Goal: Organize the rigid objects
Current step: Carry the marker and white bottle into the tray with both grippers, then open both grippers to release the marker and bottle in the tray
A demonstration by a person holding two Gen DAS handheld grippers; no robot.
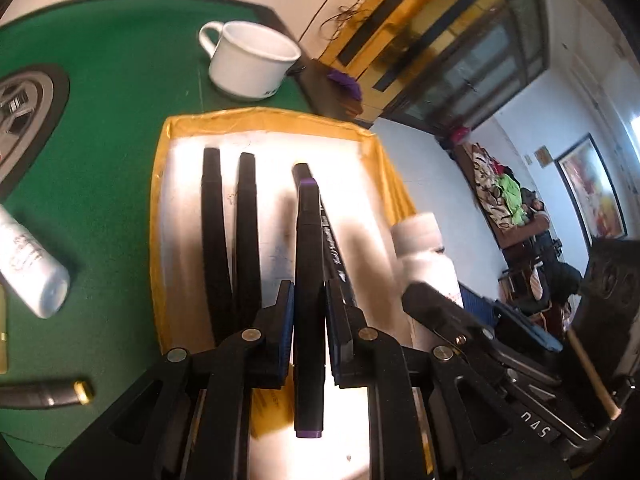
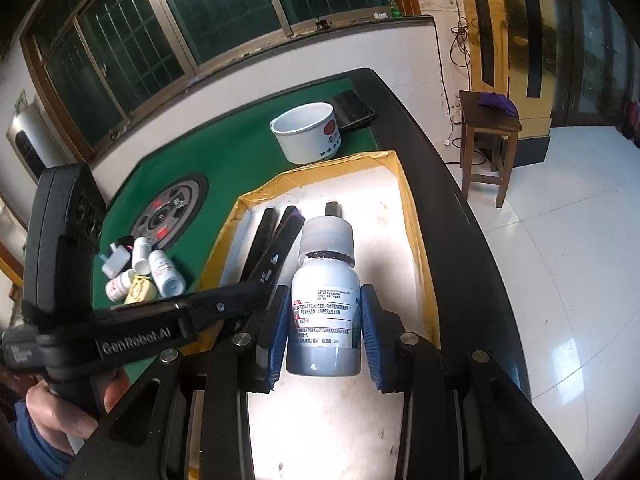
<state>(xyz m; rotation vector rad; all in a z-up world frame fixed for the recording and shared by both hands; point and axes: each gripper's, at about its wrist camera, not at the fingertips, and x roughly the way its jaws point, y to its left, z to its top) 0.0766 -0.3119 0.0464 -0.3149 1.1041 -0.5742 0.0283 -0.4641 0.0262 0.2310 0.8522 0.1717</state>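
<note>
Left gripper [image 1: 308,312] clamped on purple-capped marker [image 1: 307,280], centre frame; right gripper [image 2: 324,332] clamped on white bottle [image 2: 325,320] above yellow-rimmed tray [image 2: 416,216].

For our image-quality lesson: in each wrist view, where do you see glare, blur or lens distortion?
Left wrist view: the tray floor is washed out by glare, the white bottle is smeared by motion blur, and the table edge bows. Right wrist view: sharper overall; the bottle label shows print, the floor tiles carry bright reflections, and the window frames curve.
</note>
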